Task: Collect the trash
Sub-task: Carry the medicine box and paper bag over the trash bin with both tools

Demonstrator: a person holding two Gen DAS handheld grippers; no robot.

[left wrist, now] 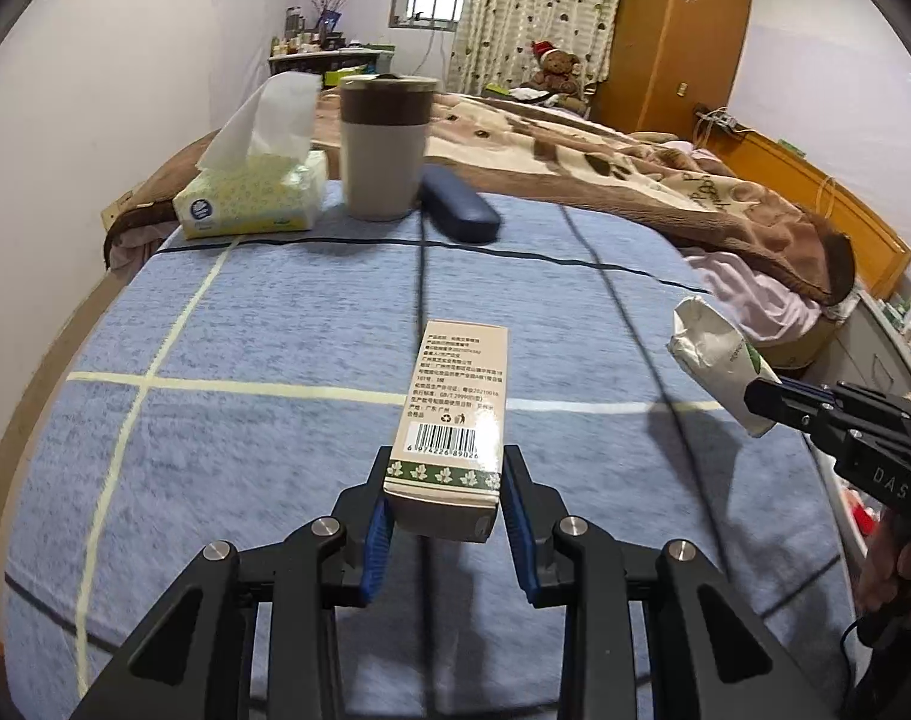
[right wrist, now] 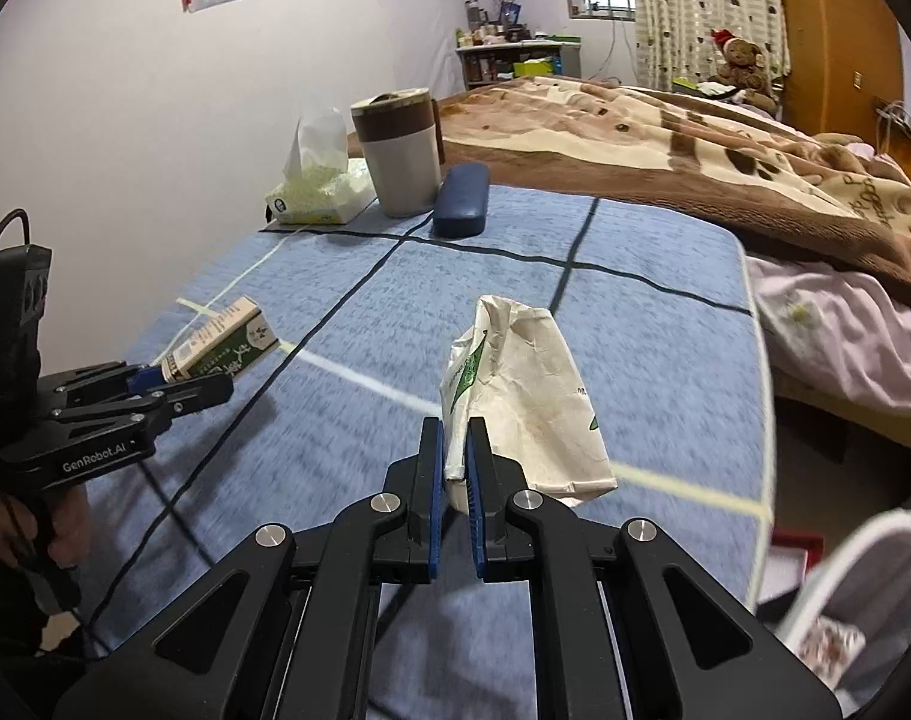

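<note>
Gripping a barcoded carton [left wrist: 449, 420] by its near end, long axis running away, the left gripper [left wrist: 446, 501] carries it above the blue checked cloth [left wrist: 275, 330]. Clenched on a crumpled paper bag [right wrist: 518, 396], the right gripper [right wrist: 453, 462] is nearer the white bin [right wrist: 863, 588] at near right, its contents unclear.

Each camera sits just behind its own black two-finger gripper, angled down along the fingers and across a blue checked bedspread [left wrist: 275, 360] toward the far wall. The left wrist view looks from the left, the right wrist view from the right, both close above the cloth. Both share the grey-and-brown lidded cup [left wrist: 384, 147], the yellow tissue pack [right wrist: 320, 195] and each other's gripper.
</note>
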